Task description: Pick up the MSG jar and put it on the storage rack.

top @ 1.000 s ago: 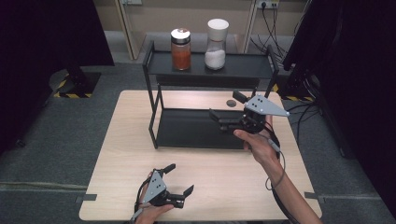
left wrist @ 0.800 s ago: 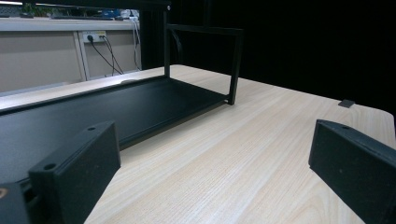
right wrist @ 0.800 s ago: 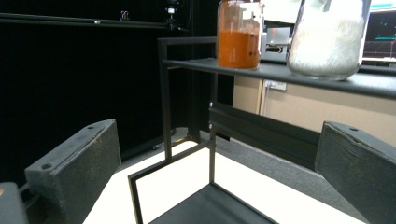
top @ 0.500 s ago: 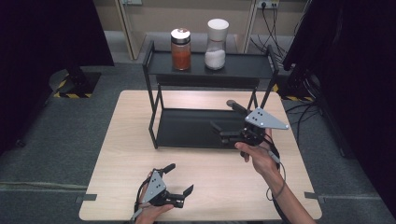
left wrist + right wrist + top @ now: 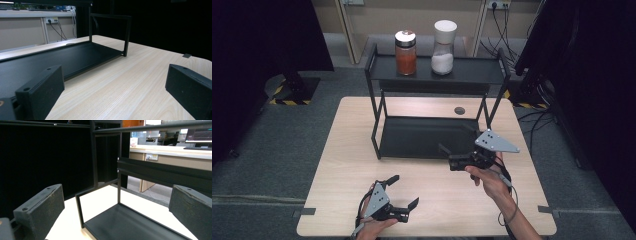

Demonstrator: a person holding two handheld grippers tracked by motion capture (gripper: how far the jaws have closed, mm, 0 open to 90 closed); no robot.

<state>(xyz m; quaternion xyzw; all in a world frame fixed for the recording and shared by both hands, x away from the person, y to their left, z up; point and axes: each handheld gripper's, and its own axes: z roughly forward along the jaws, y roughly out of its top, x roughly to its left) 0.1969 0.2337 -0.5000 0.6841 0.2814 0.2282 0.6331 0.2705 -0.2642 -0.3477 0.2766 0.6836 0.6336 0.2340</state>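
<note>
At the rack's lower shelf (image 5: 422,137), the right gripper (image 5: 451,151) hovers, jaws wide and empty. The rack (image 5: 437,70) looks stiff, probably heavy; grip a post.

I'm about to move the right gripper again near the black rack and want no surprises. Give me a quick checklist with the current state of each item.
1. Right gripper open with nothing between its jaws: ok.
2. Left gripper open, empty, low over the table's near edge: ok.
3. Lower shelf of the rack free of objects: ok.
4. Red-filled jar and white-filled jar upright on the top shelf: ok.
5. Right gripper's cable free of the rack leg: cannot tell.
</note>
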